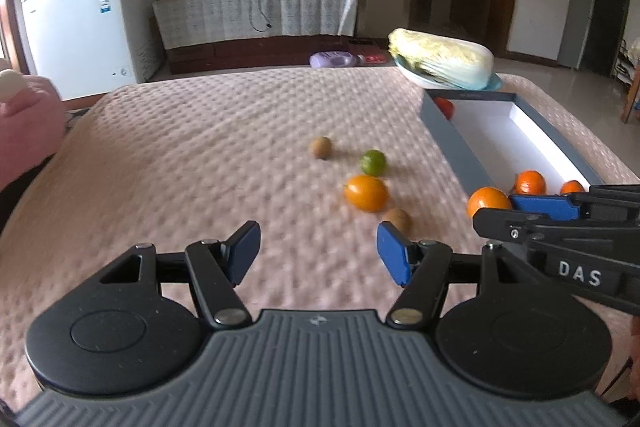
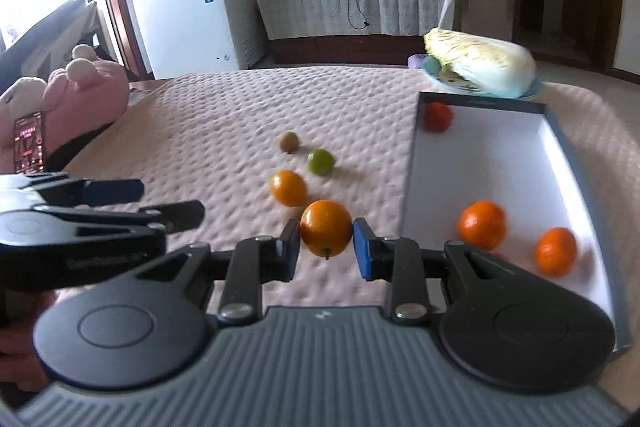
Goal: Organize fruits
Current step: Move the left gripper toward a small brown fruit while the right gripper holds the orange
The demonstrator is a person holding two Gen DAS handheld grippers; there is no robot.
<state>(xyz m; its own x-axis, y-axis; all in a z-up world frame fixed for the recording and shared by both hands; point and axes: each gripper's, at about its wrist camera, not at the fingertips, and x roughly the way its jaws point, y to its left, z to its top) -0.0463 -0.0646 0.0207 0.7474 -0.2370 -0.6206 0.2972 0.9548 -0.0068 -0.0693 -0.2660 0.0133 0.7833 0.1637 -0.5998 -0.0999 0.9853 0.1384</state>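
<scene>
Right gripper (image 2: 326, 245): clenched on an orange (image 2: 326, 233), pads at its widest sides, just left of the box (image 2: 560, 143).
Left gripper (image 1: 318, 253): released, holding nothing, above the quilt (image 1: 180, 155).
Handling: likely light, firm, smooth and round; may roll, so grip across the middle.
Loose fruit: a lime (image 2: 321, 161) and others lie on the quilt.

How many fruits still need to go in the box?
Done: three fruits lie in the box, two oranges and a red one. In hand: the right hand-held gripper pinches an orange fruit. Left on the bedspread: a lime, another orange fruit and two brown fruits. The left hand-held gripper is open.
</scene>
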